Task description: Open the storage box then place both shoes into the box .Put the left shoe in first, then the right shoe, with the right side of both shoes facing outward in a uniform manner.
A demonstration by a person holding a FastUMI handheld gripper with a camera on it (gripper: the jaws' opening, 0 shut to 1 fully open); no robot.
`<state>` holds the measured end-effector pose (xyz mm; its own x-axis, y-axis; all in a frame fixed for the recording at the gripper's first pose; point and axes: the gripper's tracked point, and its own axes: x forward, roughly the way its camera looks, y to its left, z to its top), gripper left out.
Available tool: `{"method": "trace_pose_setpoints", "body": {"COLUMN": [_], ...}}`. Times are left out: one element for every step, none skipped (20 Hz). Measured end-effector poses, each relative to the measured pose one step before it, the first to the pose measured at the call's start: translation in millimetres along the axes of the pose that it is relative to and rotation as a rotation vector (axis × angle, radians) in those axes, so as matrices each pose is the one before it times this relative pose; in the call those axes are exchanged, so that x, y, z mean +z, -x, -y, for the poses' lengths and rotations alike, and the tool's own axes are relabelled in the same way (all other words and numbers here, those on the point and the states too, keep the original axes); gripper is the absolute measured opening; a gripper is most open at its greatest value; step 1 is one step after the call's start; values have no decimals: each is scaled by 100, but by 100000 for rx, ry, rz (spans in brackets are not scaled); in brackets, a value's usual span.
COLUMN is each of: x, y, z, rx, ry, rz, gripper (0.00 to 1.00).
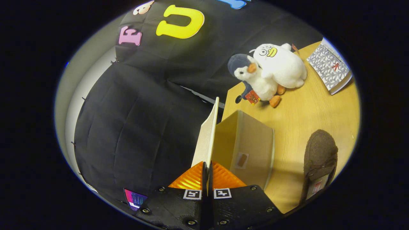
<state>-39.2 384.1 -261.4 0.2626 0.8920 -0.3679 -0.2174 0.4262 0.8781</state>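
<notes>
My gripper [207, 166] is shut on the thin cream lid [207, 134] of the storage box, with the lid's edge pinched between both fingers. The lid stands raised, seen edge-on, rising straight ahead of the fingers. The tan cardboard storage box [247, 145] sits on the wooden table just to the right of the lid, and its inside is hidden. A brown felt shoe [319, 156] lies on the table to the right of the box, its insole label toward me. I cannot tell whether it is the left or right shoe.
Beyond the box stand two plush toys: a penguin [252, 80] and a white duck [281, 65]. A patterned book [330, 67] lies at the far right of the wooden table [303, 108]. The table's edge runs left of the box.
</notes>
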Motion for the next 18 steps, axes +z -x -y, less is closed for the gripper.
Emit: {"method": "trace_pose_setpoints", "body": {"x": [426,342,256,287,324,225,317,134,187,38,87,-68,-108,-290,-236,-217,-334,-498], "y": [2,-5,-95,-143,-175,-310,-442,-519,-596,-704,-933,-1154,-1178,-1196,-1315,-1208,-1280,-1190], "z": [-985,-1089,-970,-1065,-1403,-1298,-1355,-1555,-1546,-1489,-1302,-1246,-1123,-1286,-1211,-1021,-964,-955], "rx": [-901,-1212,-1788,-1547,-478,-682,-427,67,137,98,-383,-412,-654,250,-158,-123,-678,-1073], "ry": [1422,1498,1333,1582,2331,3081,3325,3214,2484,2627,2829,2357,1703,738,848,1297,729,754], "rz": [476,427,-389,44,218,161,-63,-201,-234,-705,-577,-577,-1019,-868,-860,-557,-945,-944], "gripper": [0,0,0,0,0,0,0,0,0,0,0,0,0,0,0,0,0,0]}}
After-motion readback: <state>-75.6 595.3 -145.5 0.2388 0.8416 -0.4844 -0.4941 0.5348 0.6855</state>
